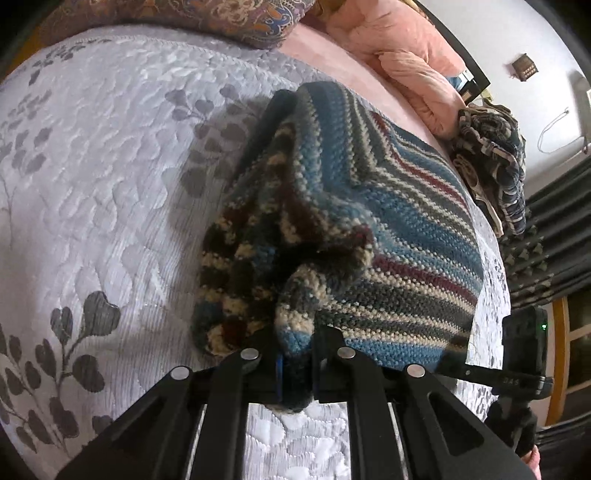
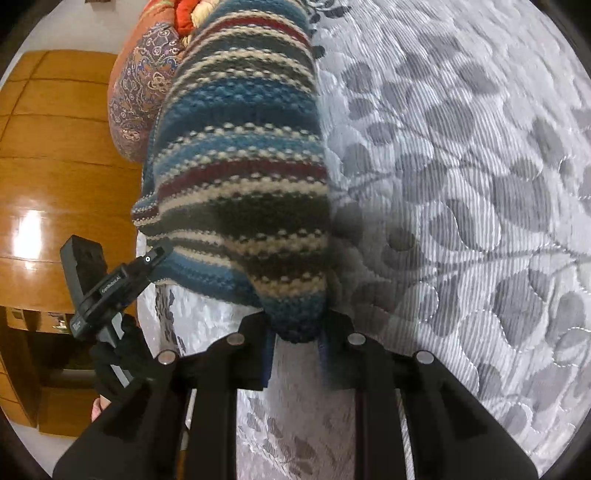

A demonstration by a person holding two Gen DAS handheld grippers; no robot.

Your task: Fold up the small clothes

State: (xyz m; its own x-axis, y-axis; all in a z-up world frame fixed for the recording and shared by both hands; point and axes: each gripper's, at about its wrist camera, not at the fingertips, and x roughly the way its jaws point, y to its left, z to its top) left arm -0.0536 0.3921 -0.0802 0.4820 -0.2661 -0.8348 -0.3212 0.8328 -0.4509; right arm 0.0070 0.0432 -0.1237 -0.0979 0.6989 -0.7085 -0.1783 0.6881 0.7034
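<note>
Left gripper [image 1: 295,369]: jaws closed on a bunched edge of the knit [image 1: 369,229], wool pinched between them. Right gripper [image 2: 295,332]: likewise clamped on a corner of the same knit [image 2: 240,177], a rounded lump of it between the jaws.

The knit is a small striped piece in blue, cream, grey and maroon. It lies on the bed [image 1: 92,184], over the grey leaf-print quilt. In the left view the near part is rucked up and doubled over itself, while the far part lies flatter, stripes running diagonally. In the right view it rises from the gripper in a long band toward the head of the bed.

Progress, as a judgement: a fold is under way, not finished. Both near corners are held and appear lifted; the piece is not yet a tidy rectangle. Left to do: carry the held edge over, lay it flat, release, perhaps fold again.

Farther off: a second bundle of patterned cloth [image 1: 491,162] near the bed's edge, probably awaiting folding. Pink bedding [image 1: 406,55] and a paisley pillow [image 1: 221,22] beyond.

Containers: none in view; no basket or box.
</note>
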